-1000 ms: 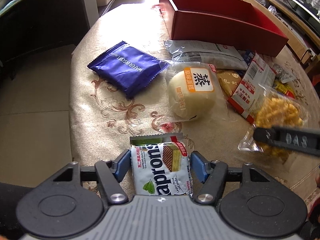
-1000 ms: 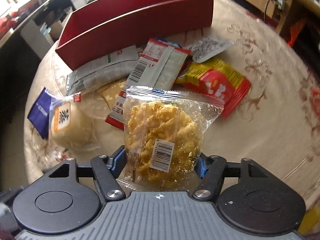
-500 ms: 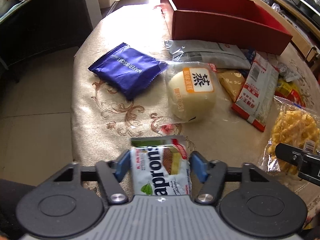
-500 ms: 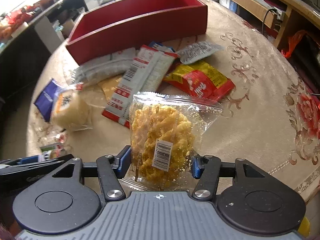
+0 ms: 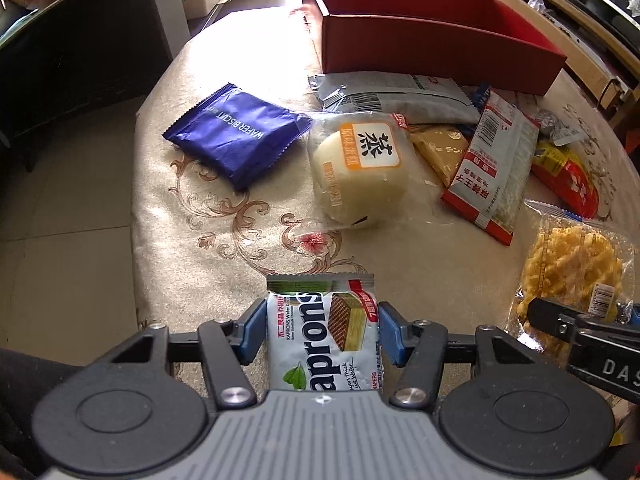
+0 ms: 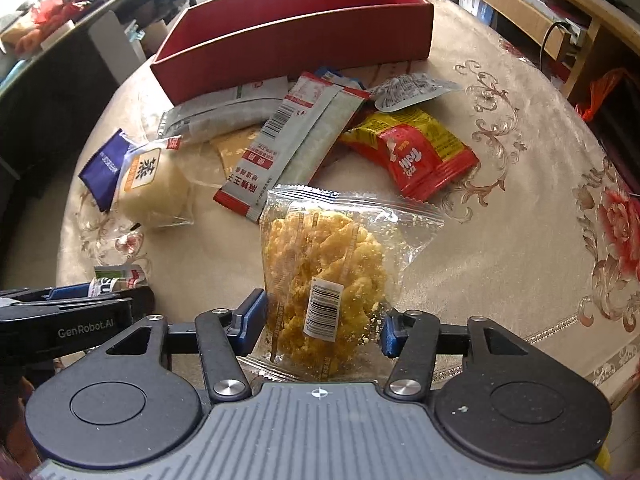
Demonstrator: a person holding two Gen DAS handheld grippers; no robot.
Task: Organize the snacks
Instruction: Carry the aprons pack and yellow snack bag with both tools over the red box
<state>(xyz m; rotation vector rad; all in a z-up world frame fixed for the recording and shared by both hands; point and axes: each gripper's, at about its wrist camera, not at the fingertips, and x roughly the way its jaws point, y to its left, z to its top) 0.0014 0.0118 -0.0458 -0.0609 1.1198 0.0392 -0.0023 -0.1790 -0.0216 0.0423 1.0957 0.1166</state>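
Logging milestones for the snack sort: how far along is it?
Done: nothing visible in the red box yet. In hand: left gripper grips the Kaprons wafer pack; right gripper grips the clear bag of yellow fried snack. Left: blue wafer biscuit pack, wrapped bun, red-yellow packet and others on the table.

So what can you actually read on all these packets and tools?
"WAFER BISCUIT": blue packet
"Kaprons", partly hidden: wafer pack in the left claw
"蒸": bun label
"GenRobot.AI": left claw's side
"DAS", cut off: right claw
Red-and-white sachet, red-yellow packet, barcode on the crisps bag: too small to read.
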